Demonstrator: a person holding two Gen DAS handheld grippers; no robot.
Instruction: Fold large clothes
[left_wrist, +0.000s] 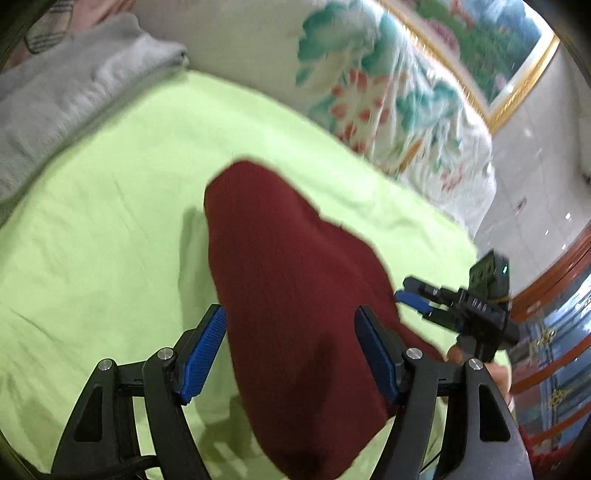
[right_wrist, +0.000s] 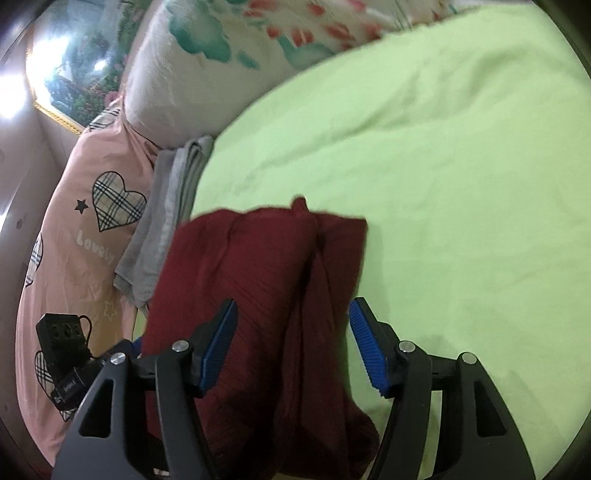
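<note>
A dark red garment (left_wrist: 295, 295) lies folded into a long narrow shape on the light green bed sheet (left_wrist: 110, 221). My left gripper (left_wrist: 290, 310) hovers over its near half. The jaws stand wide on either side of the cloth, and the blue pads (left_wrist: 203, 354) do not press on it. My right gripper (right_wrist: 292, 302) is also open, straddling the same red garment (right_wrist: 251, 295) from the other end without pinching it. In the left wrist view the right gripper (left_wrist: 406, 291) sits at the garment's right edge. The left gripper's camera block (right_wrist: 62, 332) shows at the lower left.
A folded grey cloth (left_wrist: 55, 103) (right_wrist: 166, 229) lies beside the garment at the sheet's edge. Behind it are a floral quilt (left_wrist: 369, 92) and pink bedding with plaid hearts (right_wrist: 74, 221). A gold-framed picture (left_wrist: 498, 55) hangs on the wall, and a wooden cabinet (left_wrist: 554, 332) stands at the right.
</note>
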